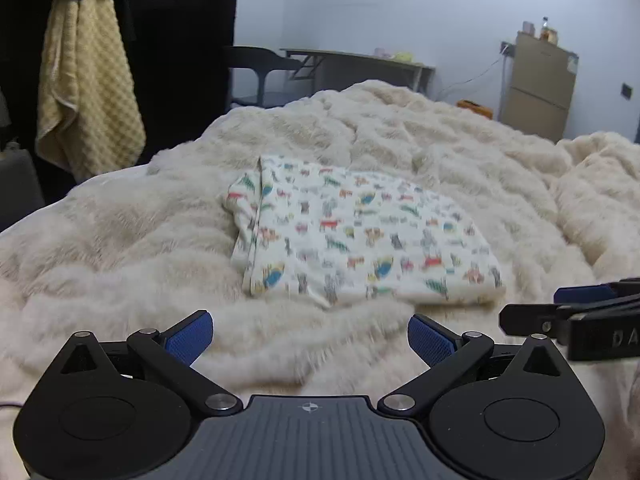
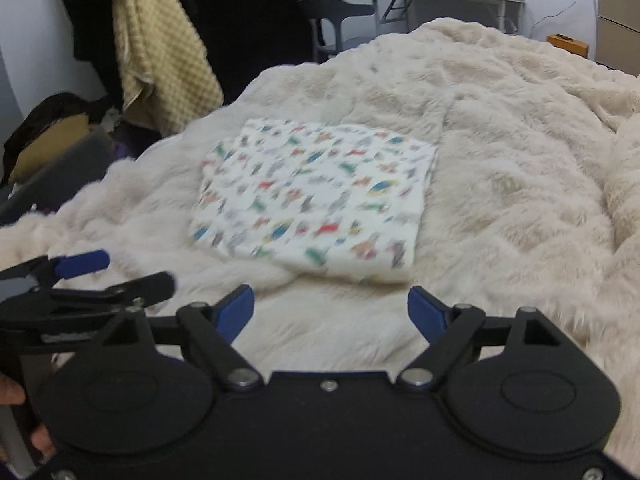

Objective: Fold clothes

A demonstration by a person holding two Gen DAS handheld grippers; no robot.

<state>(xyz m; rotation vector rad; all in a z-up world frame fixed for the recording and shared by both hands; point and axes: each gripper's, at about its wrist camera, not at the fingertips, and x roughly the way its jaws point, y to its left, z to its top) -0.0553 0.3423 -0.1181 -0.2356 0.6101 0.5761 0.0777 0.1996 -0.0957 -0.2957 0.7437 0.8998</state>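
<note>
Cream fur blanket (image 1: 120, 240) carries the folded printed garment (image 1: 360, 236) at mid-frame, long axis running left-right, just ahead of the left gripper (image 1: 310, 340) and right gripper (image 2: 331, 312), both jaws wide and empty, neither plainly nearer.

You're looking across a bed (image 1: 120, 240) under a cream fluffy blanket (image 1: 400, 128). A pale blue-white wall (image 1: 400, 12) is closing off the back. A folding table (image 1: 360, 60) and dark chair (image 1: 256, 68) are standing against it, a tan cabinet (image 1: 538, 84) at far right. A yellow checked towel (image 1: 88, 84) is hanging at left among dark clothes.
</note>
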